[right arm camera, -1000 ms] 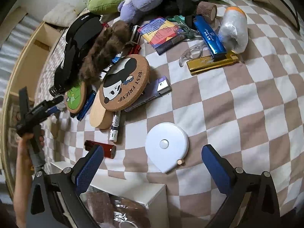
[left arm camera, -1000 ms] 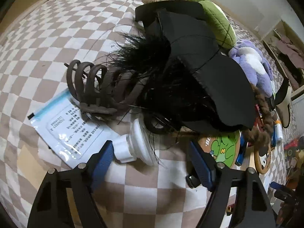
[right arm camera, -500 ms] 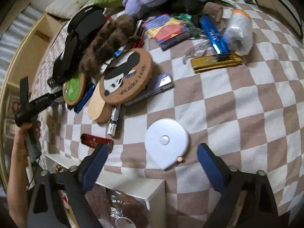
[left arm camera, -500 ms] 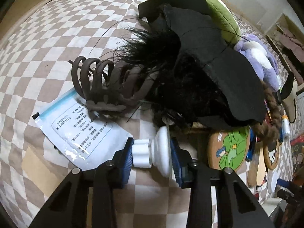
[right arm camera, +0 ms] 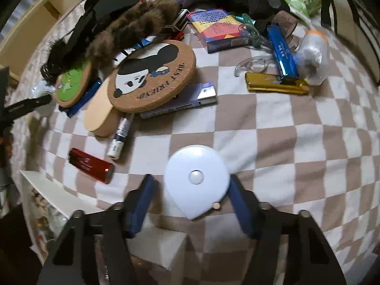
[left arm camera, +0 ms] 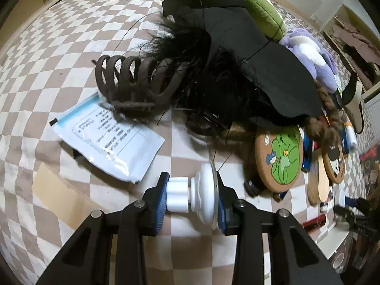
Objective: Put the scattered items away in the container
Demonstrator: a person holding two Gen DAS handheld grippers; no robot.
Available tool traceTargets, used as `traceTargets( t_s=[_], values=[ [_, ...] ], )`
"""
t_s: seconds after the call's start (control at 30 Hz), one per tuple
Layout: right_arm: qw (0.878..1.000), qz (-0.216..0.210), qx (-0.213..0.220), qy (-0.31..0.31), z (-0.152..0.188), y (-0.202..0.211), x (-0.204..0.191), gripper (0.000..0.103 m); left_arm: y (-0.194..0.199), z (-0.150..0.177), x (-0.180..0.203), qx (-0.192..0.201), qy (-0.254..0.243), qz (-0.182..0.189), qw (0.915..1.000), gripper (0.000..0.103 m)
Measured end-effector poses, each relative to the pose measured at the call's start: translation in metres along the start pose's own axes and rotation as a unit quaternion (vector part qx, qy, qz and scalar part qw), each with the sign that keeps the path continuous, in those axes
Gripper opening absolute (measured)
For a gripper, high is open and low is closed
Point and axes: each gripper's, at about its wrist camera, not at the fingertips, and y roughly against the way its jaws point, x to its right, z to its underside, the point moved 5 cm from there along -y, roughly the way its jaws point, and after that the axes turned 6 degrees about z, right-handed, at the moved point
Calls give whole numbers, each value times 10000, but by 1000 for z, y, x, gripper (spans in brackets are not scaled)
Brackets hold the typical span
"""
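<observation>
white suction hook (left arm camera: pixel 195 195) sits low centre of the left wrist frame, clenched end to end between the blue pads of the left gripper (left arm camera: pixel 191 199) over the checkered cloth (left arm camera: pixel 47 47). in the right wrist frame, the right gripper (right arm camera: pixel 190 197) has just been closing around a white tape measure (right arm camera: pixel 196 180) at lower centre; its right pad touches, the left one stands clear. white container (right arm camera: pixel 155 244) shows at the bottom edge.

Both wrist views look steeply down, close over the checkered cloth (left arm camera: pixel 71 35); both show the frog coaster (left arm camera: pixel 281 158).
</observation>
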Motion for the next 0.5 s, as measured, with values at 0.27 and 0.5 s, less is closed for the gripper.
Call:
traceTargets(
  t_s=[0.27, 0.5],
  values=[
    [9979, -519, -35, -384, -3, 6, 8, 54, 12, 23, -1, -184, -108, 139, 9997, 35],
    [9890, -1247, 48, -792, -9, 21, 6, 54, 18, 42, -5, -336, -184, 255, 9989, 35]
  ],
)
